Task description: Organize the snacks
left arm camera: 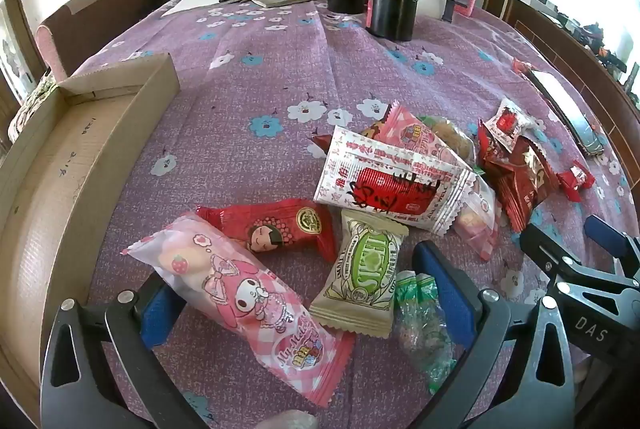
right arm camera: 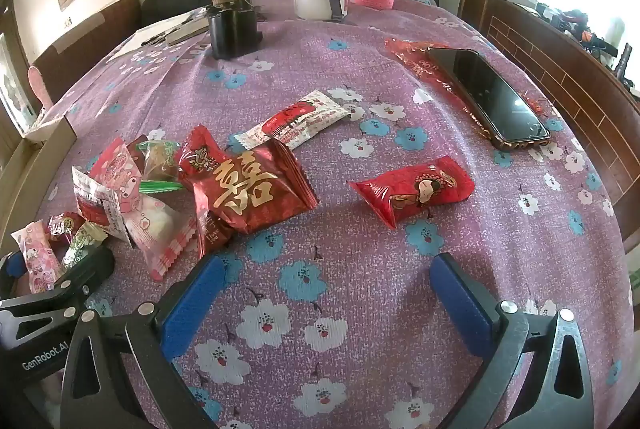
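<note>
Both claws gape, the left claw straddling the pink packet, apparently to grip and carry it to the cardboard box, while the right claw hangs empty over the worktop.

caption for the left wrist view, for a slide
Open left gripper straddles a pink snack packet beside a cardboard tray.

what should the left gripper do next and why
Probably close the left gripper on the pink packet and carry it to the cardboard box. Its jaws are open with the pink packet lying between them on the cloth, and the box sits just to the left with nothing visible inside. The right gripper is open over bare cloth.
</note>
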Demonstrator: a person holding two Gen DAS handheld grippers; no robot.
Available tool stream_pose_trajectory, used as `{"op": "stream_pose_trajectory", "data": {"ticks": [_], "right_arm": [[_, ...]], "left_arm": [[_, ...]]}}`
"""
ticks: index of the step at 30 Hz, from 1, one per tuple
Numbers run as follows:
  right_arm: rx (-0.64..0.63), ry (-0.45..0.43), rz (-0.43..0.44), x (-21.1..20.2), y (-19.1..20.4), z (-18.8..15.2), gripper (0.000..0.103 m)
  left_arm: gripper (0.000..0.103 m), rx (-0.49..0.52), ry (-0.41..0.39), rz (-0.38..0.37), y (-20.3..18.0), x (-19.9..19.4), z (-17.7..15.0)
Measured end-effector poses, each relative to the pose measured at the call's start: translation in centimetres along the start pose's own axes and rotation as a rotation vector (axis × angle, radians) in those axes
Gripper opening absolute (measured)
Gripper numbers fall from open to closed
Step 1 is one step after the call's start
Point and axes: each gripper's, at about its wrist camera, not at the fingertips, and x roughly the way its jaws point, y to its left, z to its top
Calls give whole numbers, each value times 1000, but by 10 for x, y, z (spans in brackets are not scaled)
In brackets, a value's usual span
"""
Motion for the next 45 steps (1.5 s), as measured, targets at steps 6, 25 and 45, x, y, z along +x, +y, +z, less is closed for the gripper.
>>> {"op": "stream_pose_trajectory", "data": {"ticks": [6, 25, 45], "right_arm": [[0, 3, 0, 0, 0, 0, 103], [2, 1, 2, 1, -2, 0, 103], [1, 1, 1, -2, 1, -1, 103]], "left_arm": [[103, 2, 0, 2, 0, 0, 0], [103, 0, -3, 4, 0, 0, 0], [103, -18, -3, 21, 1, -3, 0]]}}
